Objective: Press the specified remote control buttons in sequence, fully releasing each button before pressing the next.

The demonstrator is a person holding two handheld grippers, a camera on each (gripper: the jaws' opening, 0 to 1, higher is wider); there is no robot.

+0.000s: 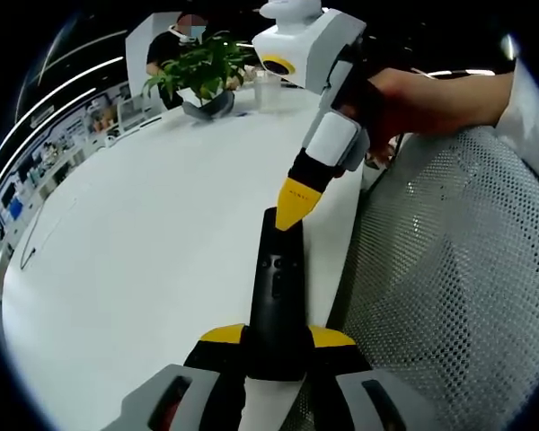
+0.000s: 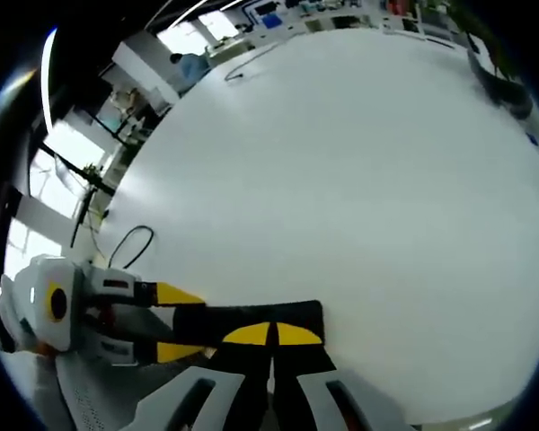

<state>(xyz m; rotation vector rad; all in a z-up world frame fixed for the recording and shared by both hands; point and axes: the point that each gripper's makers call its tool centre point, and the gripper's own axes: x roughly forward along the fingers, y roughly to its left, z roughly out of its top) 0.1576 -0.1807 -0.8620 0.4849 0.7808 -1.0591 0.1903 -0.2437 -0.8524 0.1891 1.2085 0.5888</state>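
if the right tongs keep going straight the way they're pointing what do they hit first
Probably the black remote. The right tongs are shut, tips over or on the remote's top face, which the left tongs hold by one end. Whether they already touch is unclear; beneath lies the white table.

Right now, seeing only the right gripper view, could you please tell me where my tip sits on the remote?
Observer: In the left gripper view, the right gripper has its closed yellow tip at the far end of the remote, beyond the buttons.
Operator: Thank you. What lies beside the remote?
Observer: It runs along the edge of the white table, with a mesh chair just past that edge.
Operator: Anything farther along?
Observer: A potted plant stands at the table's far end.
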